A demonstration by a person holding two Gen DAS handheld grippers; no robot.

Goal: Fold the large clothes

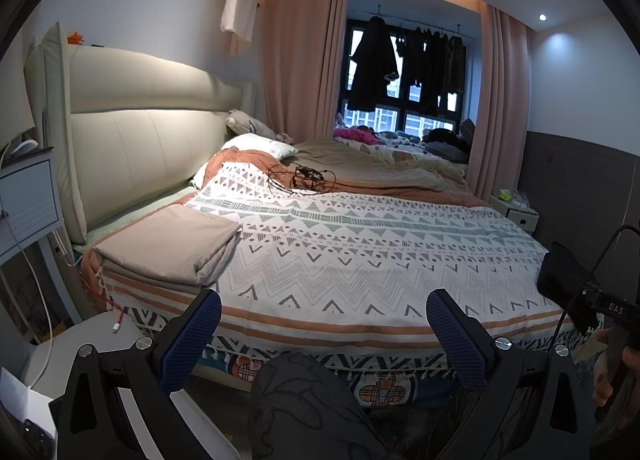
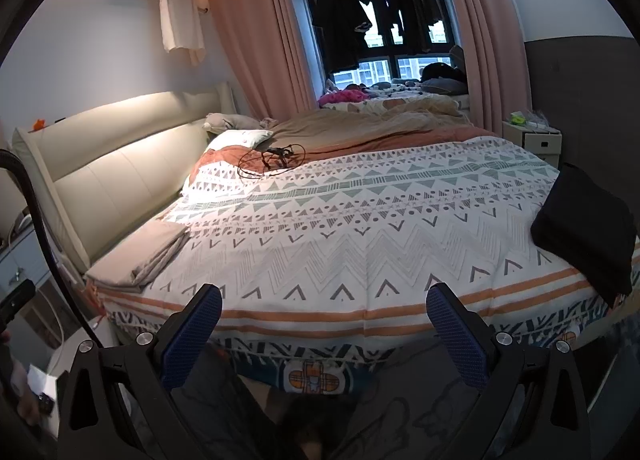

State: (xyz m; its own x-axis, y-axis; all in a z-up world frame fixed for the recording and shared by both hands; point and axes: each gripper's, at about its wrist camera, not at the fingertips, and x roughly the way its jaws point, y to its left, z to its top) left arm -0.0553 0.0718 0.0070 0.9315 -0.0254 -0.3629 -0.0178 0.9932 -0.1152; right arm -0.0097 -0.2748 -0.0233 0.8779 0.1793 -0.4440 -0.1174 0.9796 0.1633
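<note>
My left gripper (image 1: 323,334), right gripper (image 2: 323,334): jaws spread, empty. Folded beige cloth (image 1: 172,244) on bed (image 1: 360,252) at 10 o'clock; black garment (image 2: 588,224) at 2 o'clock.

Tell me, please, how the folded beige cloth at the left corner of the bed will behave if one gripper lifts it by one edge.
The folded beige cloth looks soft and layered, so it would probably sag and start to unfold. Its layers lie loosely stacked, so the top ones may slide off. It rests flat on the patterned bedspread, so it should not roll.
</note>
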